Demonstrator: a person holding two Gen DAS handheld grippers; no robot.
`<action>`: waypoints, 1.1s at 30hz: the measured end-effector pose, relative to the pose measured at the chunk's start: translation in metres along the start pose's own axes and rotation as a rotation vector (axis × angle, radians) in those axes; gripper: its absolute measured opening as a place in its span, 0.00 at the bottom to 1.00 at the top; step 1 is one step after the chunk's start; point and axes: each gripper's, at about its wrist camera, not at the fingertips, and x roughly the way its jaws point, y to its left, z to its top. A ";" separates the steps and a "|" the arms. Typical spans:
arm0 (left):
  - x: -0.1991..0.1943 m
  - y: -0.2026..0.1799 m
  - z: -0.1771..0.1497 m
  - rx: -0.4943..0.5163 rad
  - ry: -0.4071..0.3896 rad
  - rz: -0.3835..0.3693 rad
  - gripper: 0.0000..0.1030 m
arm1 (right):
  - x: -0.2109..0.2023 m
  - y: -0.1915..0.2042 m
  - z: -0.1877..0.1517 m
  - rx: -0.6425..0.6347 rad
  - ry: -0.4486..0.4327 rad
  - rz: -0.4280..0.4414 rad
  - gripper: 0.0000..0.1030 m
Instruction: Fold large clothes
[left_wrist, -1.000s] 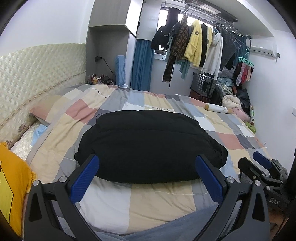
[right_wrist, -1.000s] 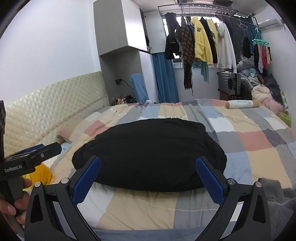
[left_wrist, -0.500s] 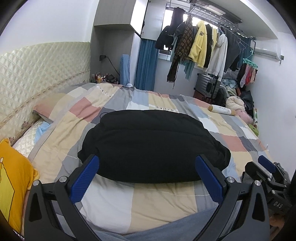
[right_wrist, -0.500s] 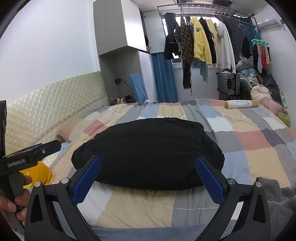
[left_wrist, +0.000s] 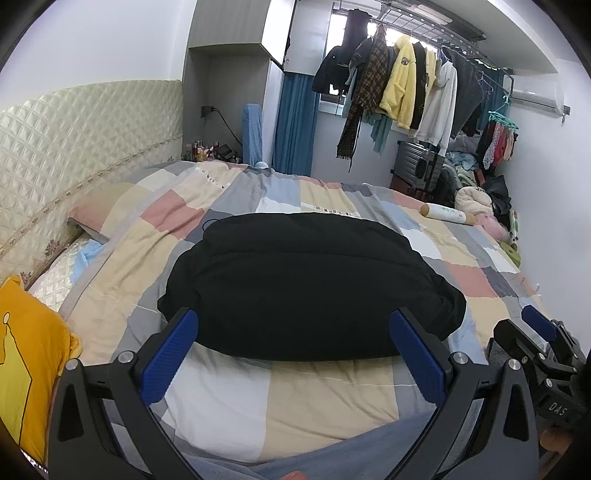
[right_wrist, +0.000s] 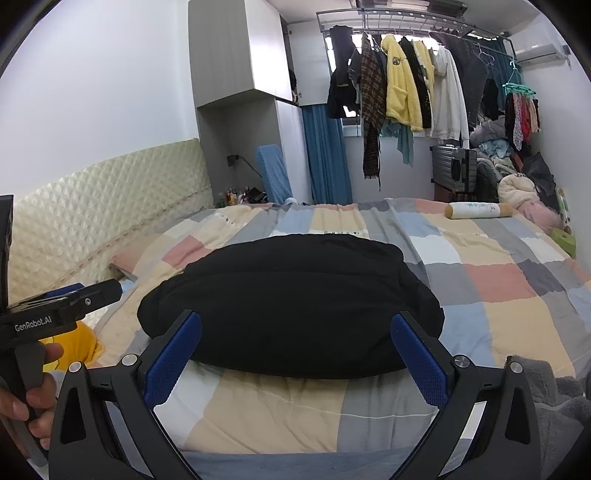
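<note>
A large black padded garment (left_wrist: 306, 284) lies folded in a compact oval bundle on the patchwork bedspread (left_wrist: 317, 398); it also shows in the right wrist view (right_wrist: 291, 302). My left gripper (left_wrist: 293, 354) is open and empty, held above the near edge of the bed, short of the bundle. My right gripper (right_wrist: 295, 354) is open and empty too, also short of the bundle. The right gripper shows at the right edge of the left wrist view (left_wrist: 543, 343), and the left gripper at the left edge of the right wrist view (right_wrist: 62, 302).
A quilted headboard (left_wrist: 74, 147) and pillows run along the left. A yellow cushion (left_wrist: 26, 354) lies near left. A bolster (right_wrist: 476, 211) lies at the far right of the bed. Clothes hang on a rack (right_wrist: 410, 85) by the window. A grey blanket (right_wrist: 550, 406) lies near right.
Both grippers have drifted slightly, the left view shifting a little to the right. The black bundle has not moved and both grippers stay open.
</note>
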 end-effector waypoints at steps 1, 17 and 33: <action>-0.001 0.000 0.000 0.000 -0.001 0.001 1.00 | 0.000 0.000 0.000 0.001 -0.001 -0.001 1.00; 0.002 0.001 -0.003 0.006 0.002 0.002 1.00 | 0.001 0.002 0.001 -0.007 0.008 -0.007 1.00; 0.001 0.000 -0.006 -0.002 0.010 -0.003 1.00 | 0.002 -0.002 0.004 0.000 0.011 -0.011 1.00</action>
